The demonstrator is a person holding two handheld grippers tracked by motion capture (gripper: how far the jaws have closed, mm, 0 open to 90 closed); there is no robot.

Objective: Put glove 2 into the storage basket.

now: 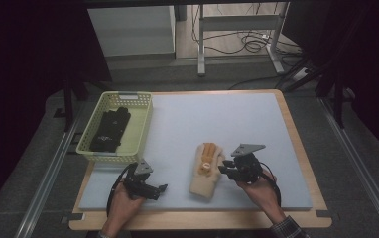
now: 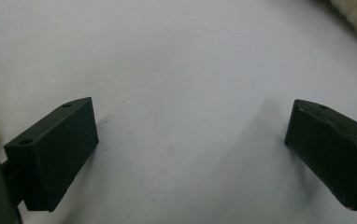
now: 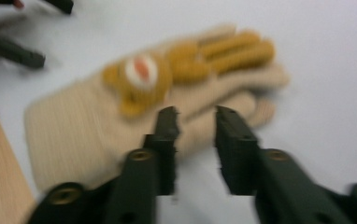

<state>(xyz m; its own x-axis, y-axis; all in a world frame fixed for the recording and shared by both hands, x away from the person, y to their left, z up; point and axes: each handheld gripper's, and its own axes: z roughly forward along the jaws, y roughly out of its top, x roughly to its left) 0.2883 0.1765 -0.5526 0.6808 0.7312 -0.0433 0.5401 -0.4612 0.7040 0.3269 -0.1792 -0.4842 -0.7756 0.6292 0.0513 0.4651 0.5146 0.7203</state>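
- Lying flat on the mat (image 1: 257, 124), the glove (image 1: 206, 171) sits near the front edge, between both grippers.
- Right gripper (image 3: 195, 116): jaws narrowly apart, nothing between them, tips at the glove's side.
- Left gripper (image 2: 190, 135): jaws wide open, over bare mat.
- Basket (image 1: 140, 130) at far left.

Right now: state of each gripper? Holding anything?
Left gripper: open, jaws wide apart over the bare mat, holding nothing.
Right gripper: open with a narrow gap, at the edge of the beige glove, not gripping it.
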